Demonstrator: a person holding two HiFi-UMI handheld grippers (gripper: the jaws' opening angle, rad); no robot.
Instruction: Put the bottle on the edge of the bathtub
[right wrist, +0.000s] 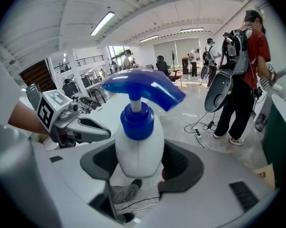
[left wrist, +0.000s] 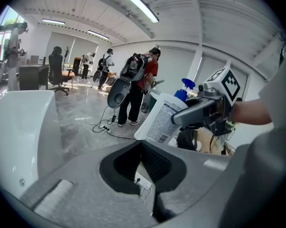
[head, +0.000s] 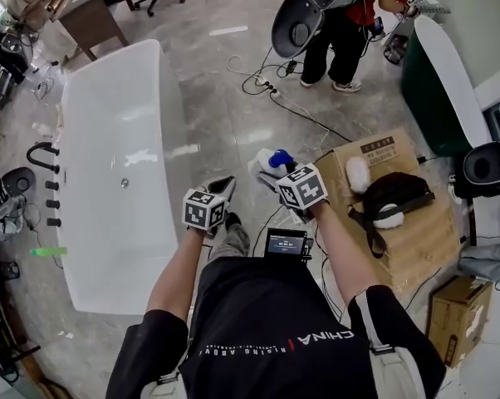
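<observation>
A white bottle [head: 265, 165] with a blue pump top is held in the air by my right gripper [head: 273, 173], whose jaws are shut on its body. In the right gripper view the bottle [right wrist: 138, 146] fills the gap of the right gripper [right wrist: 140, 163], pump pointing away. My left gripper [head: 221, 188] hovers just left of it, shut and empty. From the left gripper view, the left gripper [left wrist: 144, 175] looks past its jaws at the bottle [left wrist: 163, 121] up right. The white bathtub [head: 71, 148] lies on the floor to the left, and its rim [left wrist: 19, 127] shows at the left.
A flat cardboard box [head: 416, 231] with a black bag [head: 397, 196] lies on the floor to the right. A standing person [head: 345, 32] and cables [head: 275, 91] are farther ahead. Black tap fittings [head: 46, 155] stand left of the tub. A small carton [head: 459, 316] sits at lower right.
</observation>
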